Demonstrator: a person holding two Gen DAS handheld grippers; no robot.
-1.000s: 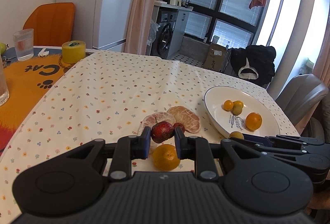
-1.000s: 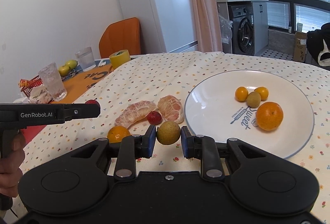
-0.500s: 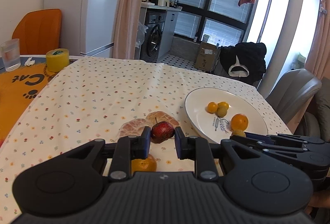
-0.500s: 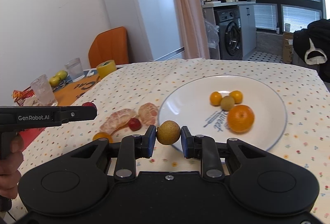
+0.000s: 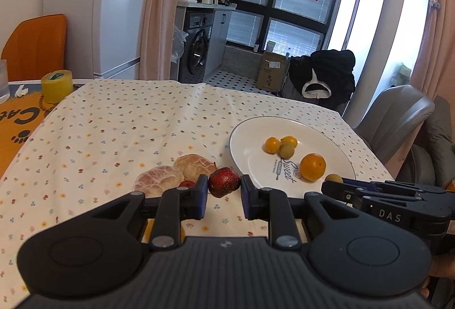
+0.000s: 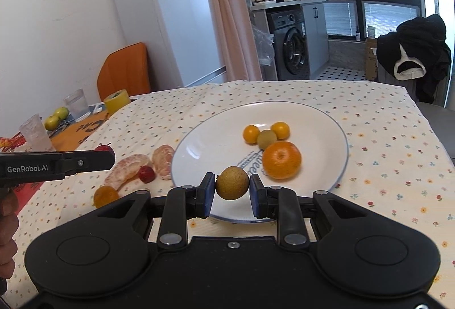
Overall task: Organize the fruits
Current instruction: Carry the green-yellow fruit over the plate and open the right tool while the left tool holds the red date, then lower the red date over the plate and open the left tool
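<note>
My left gripper point(image 5: 223, 196) is shut on a dark red fruit point(image 5: 224, 182), held above the flowered tablecloth just left of the white plate point(image 5: 250, 155). My right gripper point(image 6: 231, 194) is shut on a brownish-green round fruit point(image 6: 231, 186) over the plate's point(image 6: 210, 144) near rim. On the plate lie an orange point(image 6: 281, 159), two small yellow-orange fruits point(image 6: 251, 134) and a small green one point(image 6: 266, 138). Two peeled citrus halves point(image 6: 129, 167), a small red fruit point(image 6: 146, 174) and a small orange point(image 6: 105, 195) rest on the cloth left of the plate.
A yellow tape roll point(image 5: 55, 85), drinking glasses point(image 6: 76, 104) and green apples point(image 6: 57, 117) stand on the orange mat at the far left. An orange chair point(image 5: 34, 44) is behind them; a grey chair point(image 5: 398, 115) is at the table's right side.
Both grippers have moved right toward the plate with their fruits. The right gripper's fruit has gone from beside the plate to over its near rim.
</note>
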